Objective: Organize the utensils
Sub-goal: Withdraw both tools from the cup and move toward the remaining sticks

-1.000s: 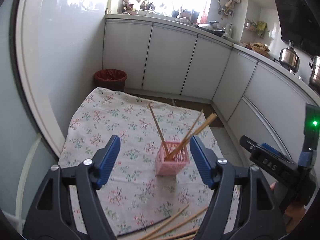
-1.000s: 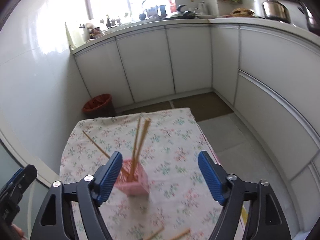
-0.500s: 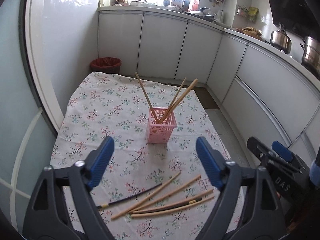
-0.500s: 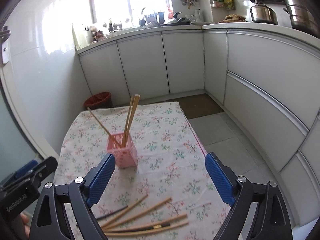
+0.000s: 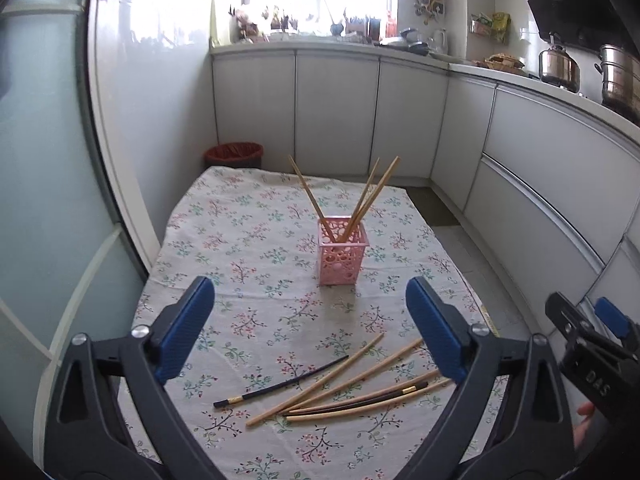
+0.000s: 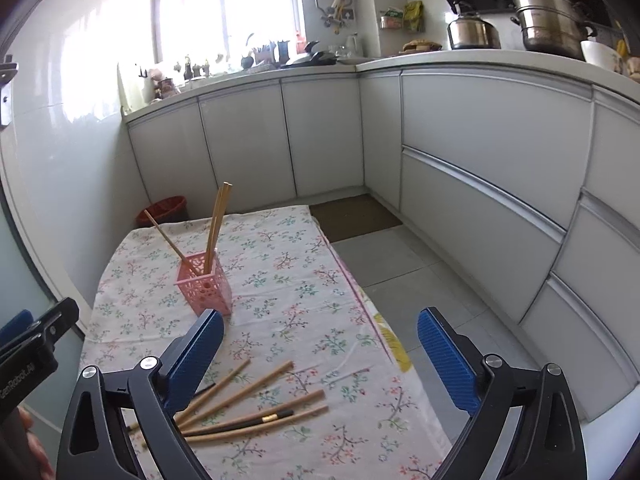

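Loose chopsticks (image 5: 352,384) lie fanned crosswise, nearer the person than the pink holder (image 5: 342,250); left gripper (image 5: 310,332) and right gripper (image 6: 320,354) both opening, empty, left nearer.

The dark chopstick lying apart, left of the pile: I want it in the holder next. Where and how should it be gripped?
Grip the dark chopstick near mid-shaft, coming from above with the fingers straddling it crosswise. It lies flat on the tablecloth, and only its far tip nears the wooden chopsticks. The left gripper, jaws opening and empty, seems closest.
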A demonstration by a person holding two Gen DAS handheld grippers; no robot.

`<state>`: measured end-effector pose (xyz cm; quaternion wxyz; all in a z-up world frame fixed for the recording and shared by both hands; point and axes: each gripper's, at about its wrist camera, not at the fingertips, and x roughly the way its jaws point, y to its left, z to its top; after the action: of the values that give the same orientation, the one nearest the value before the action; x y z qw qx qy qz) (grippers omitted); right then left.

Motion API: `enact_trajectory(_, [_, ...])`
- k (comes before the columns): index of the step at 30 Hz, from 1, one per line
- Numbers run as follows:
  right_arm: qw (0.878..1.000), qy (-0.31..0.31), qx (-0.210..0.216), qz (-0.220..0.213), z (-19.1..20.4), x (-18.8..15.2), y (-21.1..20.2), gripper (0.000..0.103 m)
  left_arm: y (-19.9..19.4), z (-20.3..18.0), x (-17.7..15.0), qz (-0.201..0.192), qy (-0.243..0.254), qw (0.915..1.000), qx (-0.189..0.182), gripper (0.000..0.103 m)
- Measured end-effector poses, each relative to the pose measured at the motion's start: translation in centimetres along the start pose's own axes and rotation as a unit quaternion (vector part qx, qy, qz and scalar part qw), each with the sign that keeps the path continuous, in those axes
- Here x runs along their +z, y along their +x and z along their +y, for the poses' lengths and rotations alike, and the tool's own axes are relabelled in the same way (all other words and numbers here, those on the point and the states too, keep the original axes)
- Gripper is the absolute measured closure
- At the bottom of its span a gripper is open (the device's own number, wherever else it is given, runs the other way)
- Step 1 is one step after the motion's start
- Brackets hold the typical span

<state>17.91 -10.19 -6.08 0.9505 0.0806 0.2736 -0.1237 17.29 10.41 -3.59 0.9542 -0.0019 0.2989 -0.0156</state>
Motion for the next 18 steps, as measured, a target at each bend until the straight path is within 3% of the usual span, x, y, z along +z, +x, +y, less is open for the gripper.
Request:
enact_trajectory(6, [1.0,-0.01,0.001,-0.004,-0.2,-1.6,-1.6,0.004,-0.1,-1.0,-1.4,0.013,0.017,0.9998,-0.004,0.004])
enact_trajectory(10, [1.0,-0.007,-0.003,0.002,-1.4,-3.1,-1.7,0.002,1.1,-0.9,-1.5,0.041,0.023,0.9987,-0.018,0.004])
enact_trajectory(13, [0.999,0.022,0.005,0.039,-3.6,-4.6,-0.2,0.002,3.9,-0.7,-1.4,0.105,0.036,0.9925,-0.051,0.003])
enact_trajectory(18, [0.995,0.07,0.01,0.069,-6.9,-7.4,1.8,0.002,9.9,-2.0,-2.6,0.218,0.085,0.969,-0.079,0.003])
